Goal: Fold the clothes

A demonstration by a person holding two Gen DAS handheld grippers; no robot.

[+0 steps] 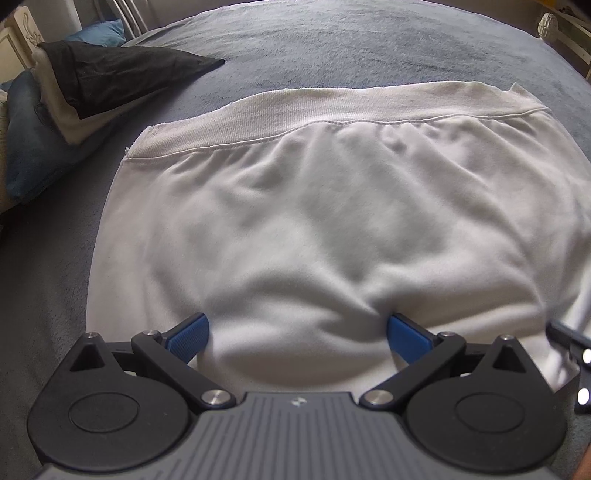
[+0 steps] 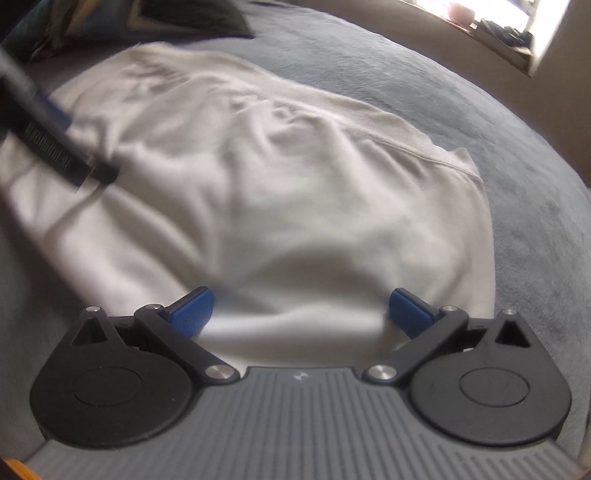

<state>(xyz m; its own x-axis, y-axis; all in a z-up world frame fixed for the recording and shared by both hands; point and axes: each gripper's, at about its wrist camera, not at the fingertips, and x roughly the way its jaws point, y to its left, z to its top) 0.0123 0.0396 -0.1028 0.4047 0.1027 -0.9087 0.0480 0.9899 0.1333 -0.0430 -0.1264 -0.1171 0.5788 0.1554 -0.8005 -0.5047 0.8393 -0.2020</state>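
A white sweatshirt [image 1: 314, 206] lies spread on a grey-blue bed cover [image 1: 351, 40], its ribbed hem [image 1: 325, 107] at the far side. My left gripper [image 1: 297, 332] is open, its blue fingers wide apart, with a soft fold of the white fabric bulging between them. My right gripper [image 2: 299, 308] is also open over the near edge of the same sweatshirt [image 2: 277, 192], fabric between its fingers. The left gripper's body shows at the left of the right wrist view [image 2: 48, 122], blurred. Part of the right gripper shows at the right edge of the left wrist view [image 1: 572, 354].
A stack of folded clothes [image 1: 81, 92], with a black garment on top, white under it and blue jeans [image 1: 26, 133] beside, sits at the far left of the bed. A bright window sill [image 2: 491, 26] is at the upper right. The grey cover [image 2: 535, 221] extends right of the sweatshirt.
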